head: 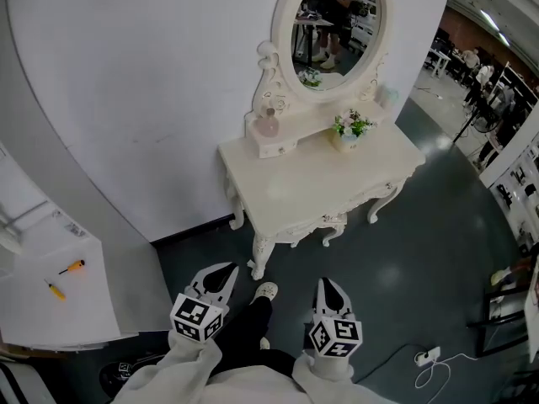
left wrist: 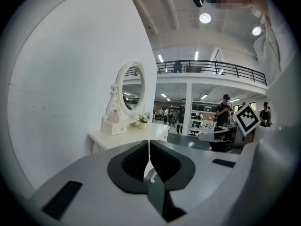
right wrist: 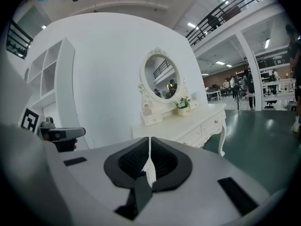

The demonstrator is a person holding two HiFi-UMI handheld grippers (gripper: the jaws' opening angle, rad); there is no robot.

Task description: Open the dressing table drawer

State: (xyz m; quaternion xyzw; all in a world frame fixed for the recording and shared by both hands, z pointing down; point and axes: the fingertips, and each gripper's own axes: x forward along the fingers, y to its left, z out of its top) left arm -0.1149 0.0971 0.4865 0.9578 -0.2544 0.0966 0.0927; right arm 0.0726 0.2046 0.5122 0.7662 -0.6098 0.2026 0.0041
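Dressing table (head: 320,183) stood ahead, well apart from left gripper (head: 226,272) and right gripper (head: 327,286). Cream, carved legs, drawer (right wrist: 212,123) flush shut. Both grippers' jaws pressed together, empty.

White dressing table (head: 312,183), flower pot (head: 346,135), small drawer box (head: 278,146)

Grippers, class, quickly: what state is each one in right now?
Left gripper: closed, holding nothing.
Right gripper: closed, holding nothing.
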